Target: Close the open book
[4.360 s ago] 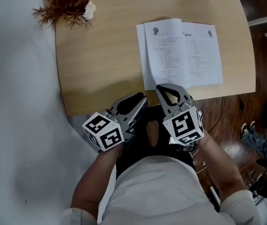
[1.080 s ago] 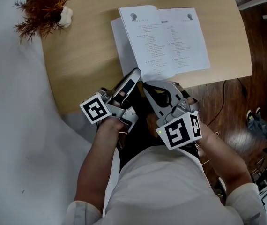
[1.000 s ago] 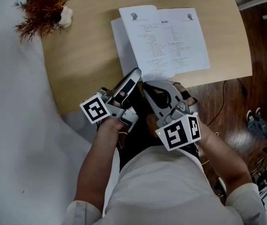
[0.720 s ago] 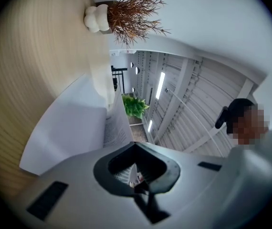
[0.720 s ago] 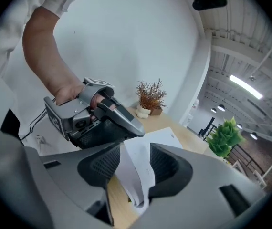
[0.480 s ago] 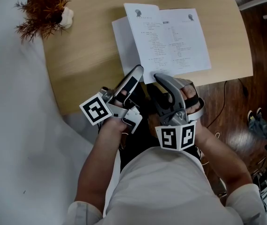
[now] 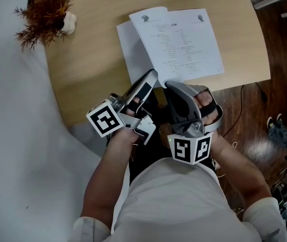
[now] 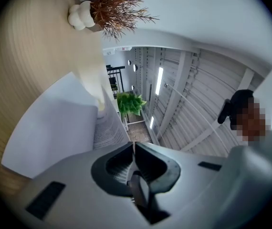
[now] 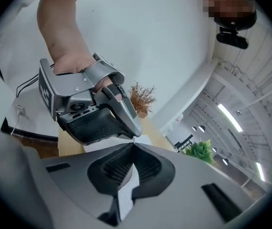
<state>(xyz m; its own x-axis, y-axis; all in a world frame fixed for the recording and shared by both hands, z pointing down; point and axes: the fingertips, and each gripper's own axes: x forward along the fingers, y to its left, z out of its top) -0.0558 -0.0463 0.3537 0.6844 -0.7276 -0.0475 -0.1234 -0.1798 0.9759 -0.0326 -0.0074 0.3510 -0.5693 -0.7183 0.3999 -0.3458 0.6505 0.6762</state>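
Observation:
The open book [image 7: 184, 39] lies on the round wooden table [image 7: 93, 69], its printed pages up and a blank left page [image 7: 131, 49] showing beside them. My right gripper [image 7: 169, 86] is at the book's near edge, shut on a printed page; in the right gripper view the white sheet [image 9: 126, 187] runs between the closed jaws of that gripper [image 9: 133, 142]. My left gripper [image 7: 152, 76] sits just left of it at the same edge, shut, with nothing clearly held. In the left gripper view, the pages [image 8: 109, 128] rise edge-on just past the left gripper [image 8: 133, 143].
A dried brown plant [image 7: 45, 11] in a white pot stands at the table's far left edge. A green plant [image 8: 130, 102] shows beyond the book. Dark wooden floor and cables [image 7: 279, 135] lie to the right of the table. The person's torso fills the lower head view.
My right gripper has rolled and moved forward onto the book's near edge, closing on a page. The left gripper has edged forward and up a little beside it.

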